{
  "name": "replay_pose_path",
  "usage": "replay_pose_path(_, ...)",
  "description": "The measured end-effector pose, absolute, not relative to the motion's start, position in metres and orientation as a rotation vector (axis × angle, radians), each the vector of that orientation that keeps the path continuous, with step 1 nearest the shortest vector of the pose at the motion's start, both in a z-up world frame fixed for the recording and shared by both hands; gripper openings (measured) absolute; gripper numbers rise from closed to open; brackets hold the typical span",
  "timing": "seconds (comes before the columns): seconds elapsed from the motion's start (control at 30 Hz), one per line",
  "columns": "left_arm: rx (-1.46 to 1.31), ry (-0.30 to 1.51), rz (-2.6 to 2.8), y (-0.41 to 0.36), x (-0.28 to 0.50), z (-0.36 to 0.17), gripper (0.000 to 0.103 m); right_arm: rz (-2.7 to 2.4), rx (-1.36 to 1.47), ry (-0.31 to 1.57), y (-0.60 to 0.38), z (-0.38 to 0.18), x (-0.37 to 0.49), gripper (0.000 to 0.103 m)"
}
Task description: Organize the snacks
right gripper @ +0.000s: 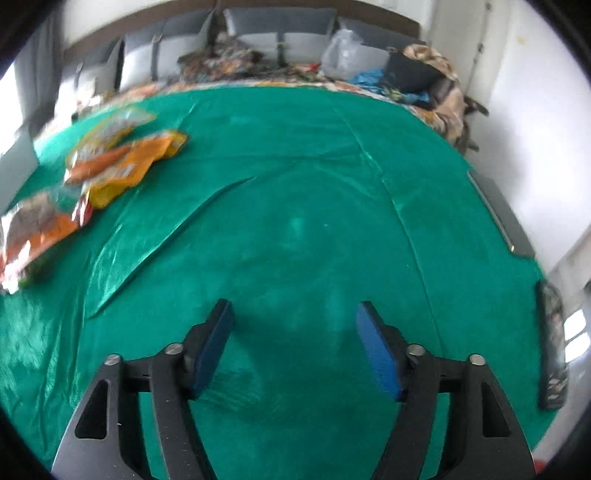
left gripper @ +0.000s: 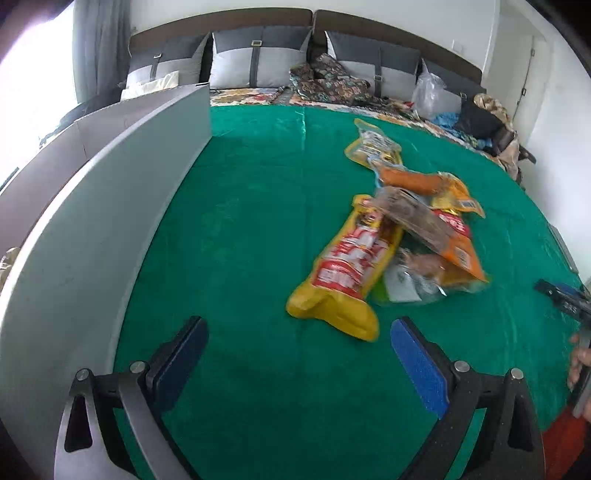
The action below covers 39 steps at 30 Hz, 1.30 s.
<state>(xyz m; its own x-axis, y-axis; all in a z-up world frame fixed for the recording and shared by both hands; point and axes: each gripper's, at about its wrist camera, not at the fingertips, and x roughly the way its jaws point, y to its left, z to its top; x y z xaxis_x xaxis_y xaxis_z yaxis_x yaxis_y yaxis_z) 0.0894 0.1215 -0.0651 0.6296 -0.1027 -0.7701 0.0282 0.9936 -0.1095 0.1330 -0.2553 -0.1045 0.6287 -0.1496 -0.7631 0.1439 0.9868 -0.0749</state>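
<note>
Both our tools are wide open and empty, the left tool (left gripper: 299, 354) over the green cloth (left gripper: 240, 221) with the snack pile (left gripper: 399, 236) at one o'clock, the right tool (right gripper: 295, 343) with it at ten. We'd take the yellow packet (left gripper: 343, 273) first, pinching its near end. Its red label is too blurred to read.

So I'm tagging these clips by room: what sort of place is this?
Most likely a bedroom: a padded headboard with grey pillows, and a bed under a green cloth bearing snack packets.
</note>
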Motion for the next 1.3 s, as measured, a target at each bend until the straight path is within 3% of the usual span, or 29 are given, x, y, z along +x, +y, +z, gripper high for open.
replay_pose_path(0.3, -0.148, 0.907, 0.011, 0.140, 0.108, -0.093, 0.098, -0.155, 0.075, 0.878, -0.256, -0.112, 0.139, 0.086)
replay_pose_path(1.3, -0.161, 0.895, -0.005, 0.143, 0.107, -0.095, 0.102, -0.152, 0.077, 0.879, -0.257, -0.111, 0.135, 0.089)
